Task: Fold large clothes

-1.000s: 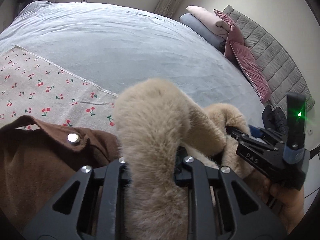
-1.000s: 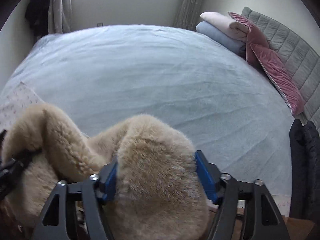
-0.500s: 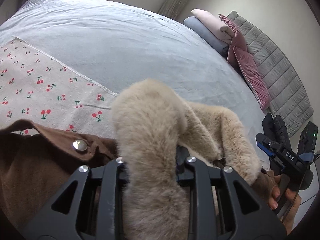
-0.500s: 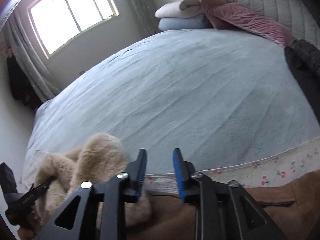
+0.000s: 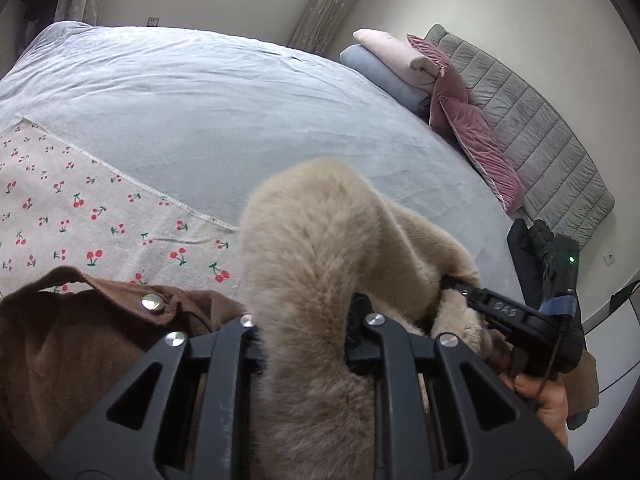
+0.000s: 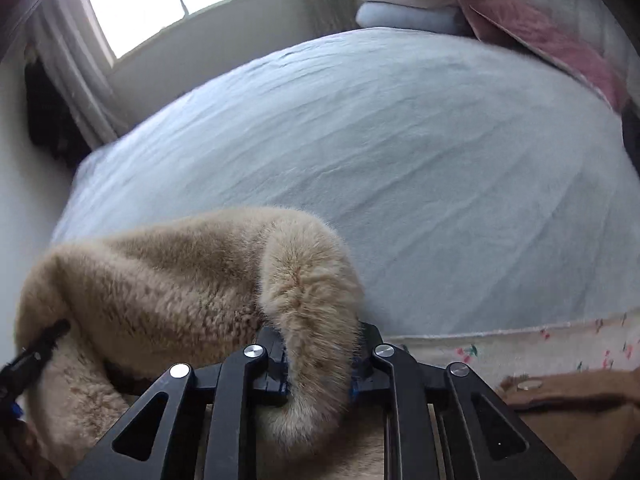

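A brown coat (image 5: 80,344) with a thick beige fur collar (image 5: 312,240) lies at the near edge of the bed. My left gripper (image 5: 308,320) is shut on a fold of the fur collar. My right gripper (image 6: 320,360) is shut on another fold of the same fur collar (image 6: 180,276). It also shows in the left wrist view (image 5: 452,286) at the right, its jaws buried in the fur. The fur hides the fingertips of both grippers. The coat's brown cloth with a metal snap (image 6: 528,385) shows at the lower right of the right wrist view.
The bed has a pale blue cover (image 5: 224,112) and a cherry-print cloth (image 5: 80,204) at the near left. Folded blankets (image 5: 388,60) and pink cushions (image 5: 476,140) sit against the grey headboard (image 5: 552,140). A black garment (image 5: 532,248) lies at the bed's right edge.
My right gripper, empty and off the fur half a second ago, has come back and shut on the fur collar. My left gripper has kept its hold and lifted a little.
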`<action>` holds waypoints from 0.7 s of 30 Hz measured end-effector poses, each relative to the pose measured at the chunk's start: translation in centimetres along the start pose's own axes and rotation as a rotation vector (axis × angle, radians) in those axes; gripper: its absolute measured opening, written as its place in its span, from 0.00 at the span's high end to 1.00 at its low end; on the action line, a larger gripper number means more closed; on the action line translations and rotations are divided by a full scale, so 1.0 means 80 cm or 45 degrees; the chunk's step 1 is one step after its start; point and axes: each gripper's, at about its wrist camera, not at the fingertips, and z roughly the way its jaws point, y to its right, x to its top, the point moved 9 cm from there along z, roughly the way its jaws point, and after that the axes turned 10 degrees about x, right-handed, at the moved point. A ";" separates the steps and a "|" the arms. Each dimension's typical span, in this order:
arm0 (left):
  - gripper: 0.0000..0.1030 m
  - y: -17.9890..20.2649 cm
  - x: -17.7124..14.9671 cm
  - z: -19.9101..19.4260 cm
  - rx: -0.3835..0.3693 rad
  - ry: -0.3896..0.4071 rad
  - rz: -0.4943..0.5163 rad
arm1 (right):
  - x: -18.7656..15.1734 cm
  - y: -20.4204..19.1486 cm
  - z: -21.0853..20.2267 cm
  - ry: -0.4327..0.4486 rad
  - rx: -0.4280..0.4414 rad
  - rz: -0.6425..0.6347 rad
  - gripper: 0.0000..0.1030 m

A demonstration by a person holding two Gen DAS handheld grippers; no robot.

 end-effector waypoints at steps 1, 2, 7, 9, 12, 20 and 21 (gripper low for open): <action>0.80 0.006 0.001 -0.005 -0.040 0.004 0.008 | 0.001 0.013 -0.021 0.059 0.100 0.115 0.87; 0.80 0.010 0.003 -0.007 -0.075 0.004 0.008 | 0.001 0.026 -0.041 0.114 0.192 0.222 0.88; 0.79 0.003 -0.003 0.015 -0.035 -0.023 0.010 | -0.016 0.042 -0.048 0.133 0.312 0.337 0.88; 0.79 -0.014 -0.009 0.045 -0.012 -0.084 -0.041 | -0.020 0.037 -0.038 0.132 0.319 0.338 0.88; 0.73 -0.029 -0.020 0.082 -0.049 -0.150 -0.125 | -0.008 0.043 -0.018 0.124 0.290 0.318 0.88; 0.32 -0.012 -0.022 0.064 0.069 -0.146 -0.086 | -0.026 0.002 -0.013 0.125 0.142 0.189 0.61; 0.30 -0.008 -0.025 0.056 0.088 -0.172 -0.059 | -0.028 -0.005 -0.023 0.117 0.112 0.155 0.56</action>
